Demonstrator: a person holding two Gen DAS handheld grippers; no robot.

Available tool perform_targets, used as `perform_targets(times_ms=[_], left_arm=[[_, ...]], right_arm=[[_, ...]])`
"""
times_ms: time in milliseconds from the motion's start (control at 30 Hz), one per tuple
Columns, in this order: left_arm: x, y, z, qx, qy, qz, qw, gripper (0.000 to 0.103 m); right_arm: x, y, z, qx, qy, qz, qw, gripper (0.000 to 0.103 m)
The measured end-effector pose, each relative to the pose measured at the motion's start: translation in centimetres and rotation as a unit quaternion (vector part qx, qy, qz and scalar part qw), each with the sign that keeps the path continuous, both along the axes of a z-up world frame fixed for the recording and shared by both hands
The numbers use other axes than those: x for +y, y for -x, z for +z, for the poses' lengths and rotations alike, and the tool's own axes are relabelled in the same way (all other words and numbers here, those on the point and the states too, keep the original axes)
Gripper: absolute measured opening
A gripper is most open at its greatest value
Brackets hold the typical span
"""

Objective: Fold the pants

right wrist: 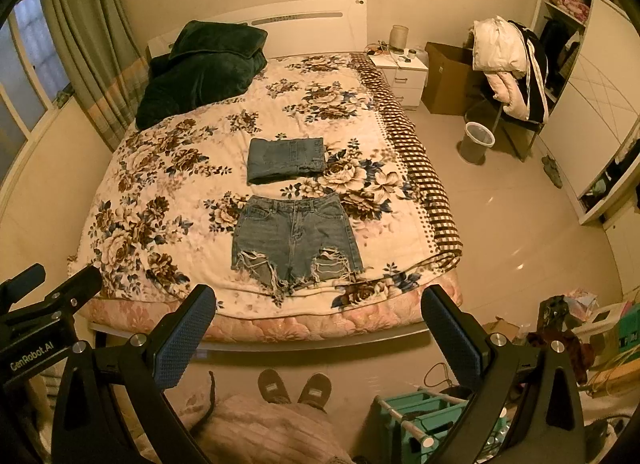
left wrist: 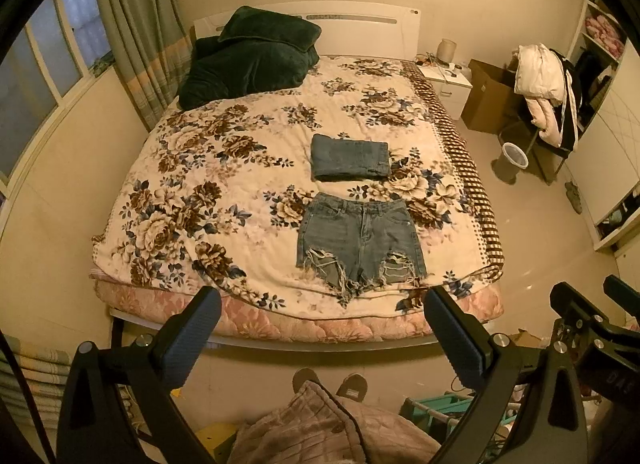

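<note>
A pair of ripped denim shorts [left wrist: 360, 242] lies flat and unfolded near the foot edge of the bed, waistband away from me; it also shows in the right wrist view [right wrist: 294, 238]. A folded pair of jeans [left wrist: 350, 157] lies just beyond the shorts, also seen in the right wrist view [right wrist: 286, 159]. My left gripper [left wrist: 322, 300] is open and empty, held high above the foot of the bed. My right gripper [right wrist: 318, 300] is open and empty at the same height, and shows at the right edge of the left wrist view [left wrist: 588, 304].
The bed [left wrist: 240, 167] has a floral blanket and a dark green quilt [left wrist: 248, 59] at the head. A nightstand [right wrist: 400, 71], a cardboard box [right wrist: 448, 75], a bin [right wrist: 476, 139] and a chair with clothes [right wrist: 512, 63] stand on the right. A teal rack [right wrist: 420, 416] stands by my feet.
</note>
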State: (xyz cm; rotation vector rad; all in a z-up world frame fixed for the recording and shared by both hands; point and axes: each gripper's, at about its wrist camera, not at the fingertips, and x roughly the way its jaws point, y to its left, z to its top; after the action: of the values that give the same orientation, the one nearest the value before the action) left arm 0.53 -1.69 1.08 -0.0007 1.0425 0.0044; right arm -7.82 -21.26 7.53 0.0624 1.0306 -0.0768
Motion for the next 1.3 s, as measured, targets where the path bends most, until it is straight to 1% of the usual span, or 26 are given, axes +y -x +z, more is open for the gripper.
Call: perform_targets(times_ms=[867,1000,1067,1133,1200,1300], left_arm=[[-0.1,0.0,0.0,0.0,0.003,-0.001,1.0,0.103],[-0.4,-0.3,-0.1,0.002,0.004,-0.004,1.0,0.103],[-0.6,-0.3,-0.2,0.003,0.007,-0.004,1.0,0.103],[-0.6,-1.0,-0.5,-0.002,0.003,-0.002,1.0,0.103],[-0.5,-2.1,-1.5,-0.004,0.003,0.002,1.0,0.103],[0.5,-4.7,-4.0,0.0,0.0,0.007,1.0,0.103]], right_arm=[[0.1,-0.1,-0.1,0.002,0.002,-0.001,1.0,0.103],[-0.1,-0.2,-0.3,0.003,0.002,-0.003,1.0,0.103],[-0.7,-1.2,-1.0,0.006,0.0,-0.007,1.0,0.103],[-1.0,-2.1,-1.6,0.008,-0.001,-0.012,1.0,0.103],[-1.3,-3.0,-2.4,0.004,-0.011,-0.018,1.0,0.103],[-1.6,-5.0,-4.0,0.002,-0.026,-0.03,0.999,0.103]])
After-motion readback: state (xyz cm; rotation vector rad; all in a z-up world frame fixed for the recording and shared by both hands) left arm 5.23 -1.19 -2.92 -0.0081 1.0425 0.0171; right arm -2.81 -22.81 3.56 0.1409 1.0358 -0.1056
